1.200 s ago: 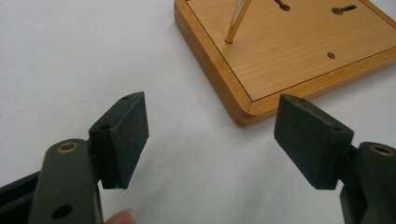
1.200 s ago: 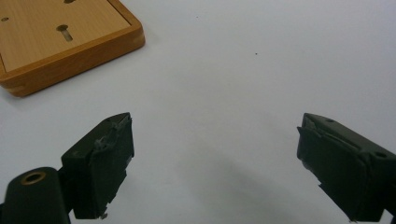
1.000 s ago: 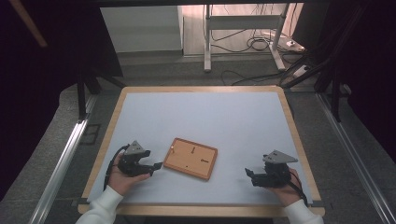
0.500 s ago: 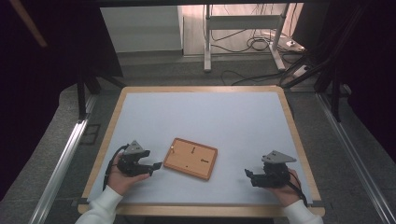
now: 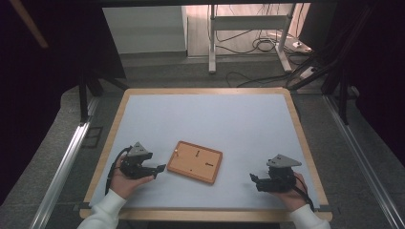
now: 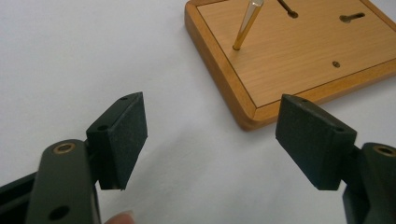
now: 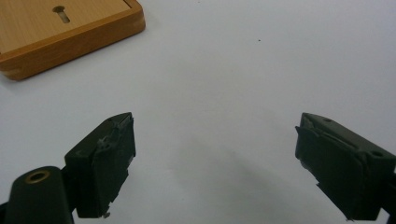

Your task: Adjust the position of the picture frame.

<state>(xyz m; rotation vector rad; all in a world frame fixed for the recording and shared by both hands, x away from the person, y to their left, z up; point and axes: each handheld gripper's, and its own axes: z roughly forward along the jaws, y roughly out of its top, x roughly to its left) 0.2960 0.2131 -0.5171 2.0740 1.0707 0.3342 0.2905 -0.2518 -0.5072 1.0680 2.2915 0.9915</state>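
In the left gripper view, the wooden board (image 6: 299, 56) runs off at twelve and three o'clock, and the brass pin's (image 6: 246, 25) tip is cut off at twelve.

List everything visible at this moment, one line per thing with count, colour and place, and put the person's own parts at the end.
wooden board: 1, orange-brown with a raised rim, flat on the table between the two grippers, nearer the left one
brass pin: 1, gold, standing tilted in the board near its left end
keyhole slots: 2, dark, cut into the board's face
table: 1, pale blue-white top with a light wood edge
metal stand: 1, white, on the floor beyond the table
cables: several, dark, on the floor by the stand
left gripper: 1, black, jaws apart, holding nothing, beside the board's left edge
right gripper: 1, black, jaws apart, holding nothing, on the table's right side
sleeves: 2, white, at the near edge
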